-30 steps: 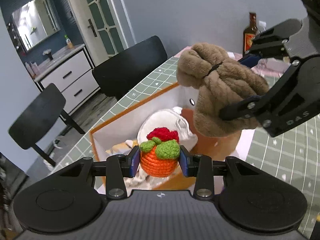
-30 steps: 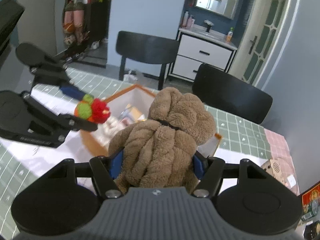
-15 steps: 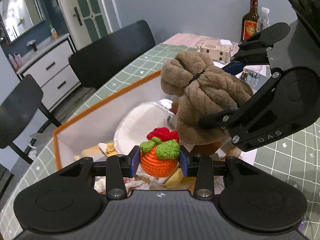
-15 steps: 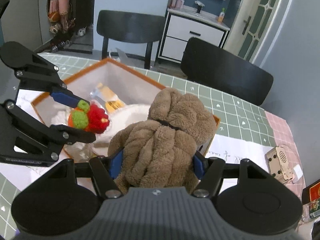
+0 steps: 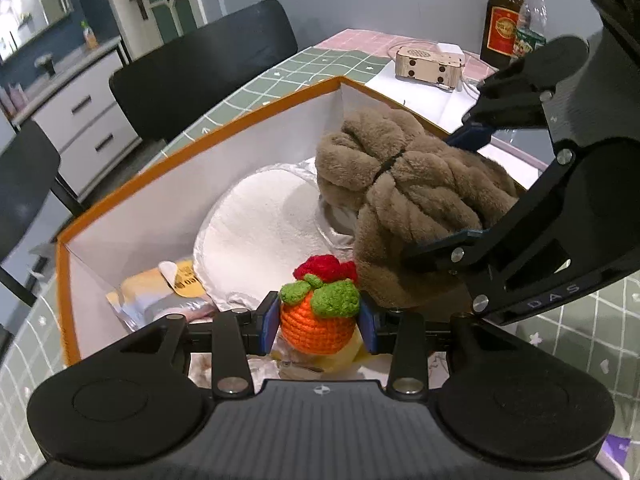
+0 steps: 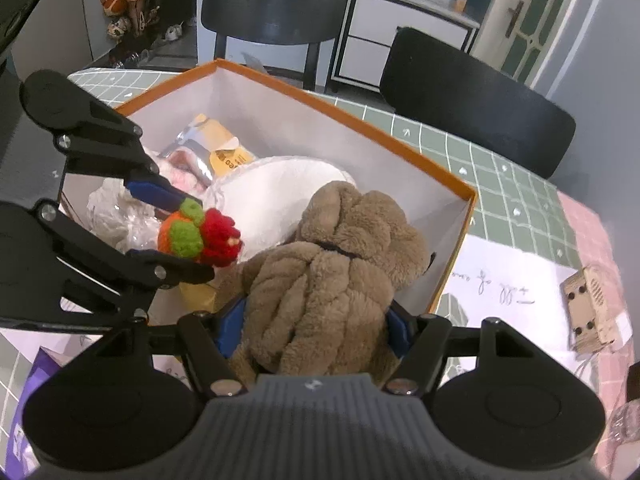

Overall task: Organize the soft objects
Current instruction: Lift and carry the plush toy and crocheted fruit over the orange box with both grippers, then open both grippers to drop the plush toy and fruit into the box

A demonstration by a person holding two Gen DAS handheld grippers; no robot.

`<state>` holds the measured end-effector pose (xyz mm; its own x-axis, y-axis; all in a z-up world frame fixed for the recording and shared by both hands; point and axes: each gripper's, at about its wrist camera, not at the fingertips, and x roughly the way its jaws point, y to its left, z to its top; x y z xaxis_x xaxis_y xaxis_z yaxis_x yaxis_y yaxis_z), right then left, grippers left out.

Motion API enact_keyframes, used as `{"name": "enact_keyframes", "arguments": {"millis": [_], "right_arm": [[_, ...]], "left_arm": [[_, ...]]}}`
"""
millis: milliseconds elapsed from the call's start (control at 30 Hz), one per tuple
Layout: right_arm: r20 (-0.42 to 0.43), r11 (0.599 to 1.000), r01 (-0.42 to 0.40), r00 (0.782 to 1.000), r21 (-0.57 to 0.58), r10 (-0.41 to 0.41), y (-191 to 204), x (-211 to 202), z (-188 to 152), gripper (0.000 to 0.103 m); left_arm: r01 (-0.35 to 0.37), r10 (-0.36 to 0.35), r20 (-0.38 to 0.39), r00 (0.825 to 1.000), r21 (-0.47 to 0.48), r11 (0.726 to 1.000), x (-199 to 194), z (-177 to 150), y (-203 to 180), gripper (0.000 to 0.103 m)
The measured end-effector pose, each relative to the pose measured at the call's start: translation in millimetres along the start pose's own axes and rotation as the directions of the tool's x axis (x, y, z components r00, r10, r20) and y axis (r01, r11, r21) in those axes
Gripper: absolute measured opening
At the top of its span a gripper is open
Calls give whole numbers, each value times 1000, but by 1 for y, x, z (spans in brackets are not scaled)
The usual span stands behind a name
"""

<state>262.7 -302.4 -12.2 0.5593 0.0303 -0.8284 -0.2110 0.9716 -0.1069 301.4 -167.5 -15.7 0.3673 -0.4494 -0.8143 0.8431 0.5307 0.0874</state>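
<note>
Both fingers loaded | left gripper: crochet toy | right gripper: plush | inside box rim

1. The table wore a green grid-patterned cover, with a pink section at its far end.
2. An orange-rimmed box stood on it.
3. White paper sheets lay beside the box.
4. A small wooden box and a brown bottle stood at the far end.

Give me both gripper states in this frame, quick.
Left gripper: closed on the crocheted orange toy, over the orange-rimmed box.
Right gripper: closed on the brown plush toy, over the same box.
</note>
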Motion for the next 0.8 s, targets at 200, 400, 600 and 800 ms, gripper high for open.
{"name": "enact_keyframes", "arguments": {"millis": [200, 400, 600, 800], "right_arm": [[-50, 999, -32, 998, 6, 32, -1, 13, 0, 70], [-73, 999, -53, 996, -9, 52, -3, 15, 2, 75], [-83, 997, -75, 994, -20, 73, -5, 18, 4, 81], [-39, 997, -77, 996, -21, 77, -4, 15, 0, 83]], "left_arm": [[31, -32, -19, 999, -39, 999, 6, 2, 9, 45], [67, -69, -41, 997, -66, 996, 7, 2, 13, 46], [81, -86, -47, 995, -103, 991, 12, 3, 17, 48], [50, -57, -47, 997, -141, 989, 10, -2, 22, 64]]}}
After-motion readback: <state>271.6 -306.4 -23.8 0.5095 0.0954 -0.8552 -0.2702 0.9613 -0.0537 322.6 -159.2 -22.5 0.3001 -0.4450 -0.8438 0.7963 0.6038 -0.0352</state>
